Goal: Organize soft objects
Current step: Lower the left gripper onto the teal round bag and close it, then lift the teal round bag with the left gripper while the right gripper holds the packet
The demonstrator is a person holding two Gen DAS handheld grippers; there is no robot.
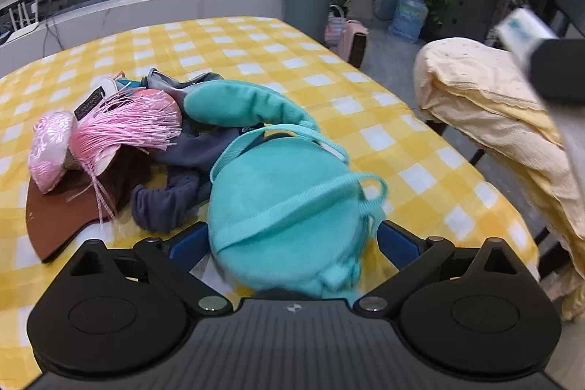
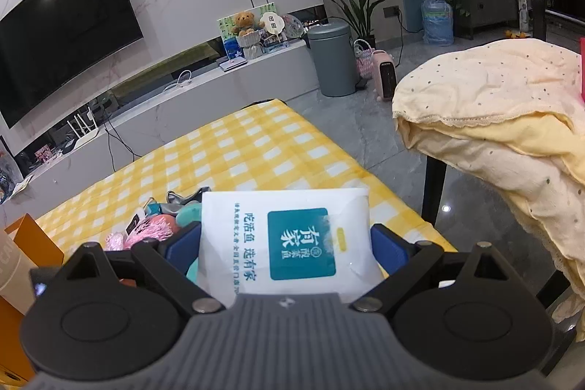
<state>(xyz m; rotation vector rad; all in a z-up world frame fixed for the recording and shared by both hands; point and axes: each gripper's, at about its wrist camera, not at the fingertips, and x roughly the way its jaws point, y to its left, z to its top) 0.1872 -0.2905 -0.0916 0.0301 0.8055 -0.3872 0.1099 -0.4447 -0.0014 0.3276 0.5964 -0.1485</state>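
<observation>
Teal fabric fills the left wrist view: a round plush bag point(image 1: 285, 203) with webbing straps sits between the blue fingers point(image 1: 186, 242) of the left gripper point(image 1: 290, 243), which press against its sides and hold it. Its long axis runs away from the camera, a padded teal limb curving off toward the far left. It lies on the yellow checked worktop point(image 1: 384, 119), touching a heap of soft things: a grey-blue cloth point(image 1: 172, 196), a pink tasselled piece point(image 1: 128, 127) and a brown felt sheet point(image 1: 51, 214).

Only the right wrist view shows the white plastic pouch point(image 2: 289, 240) with a teal label, clamped flat between the fingers of the right gripper point(image 2: 285, 245) above the worktop's near edge; its long axis points away from the camera. That view also shows an orange box point(image 2: 33, 240) at left. Both views show a cream quilt point(image 2: 493, 112) draped over a chair.
</observation>
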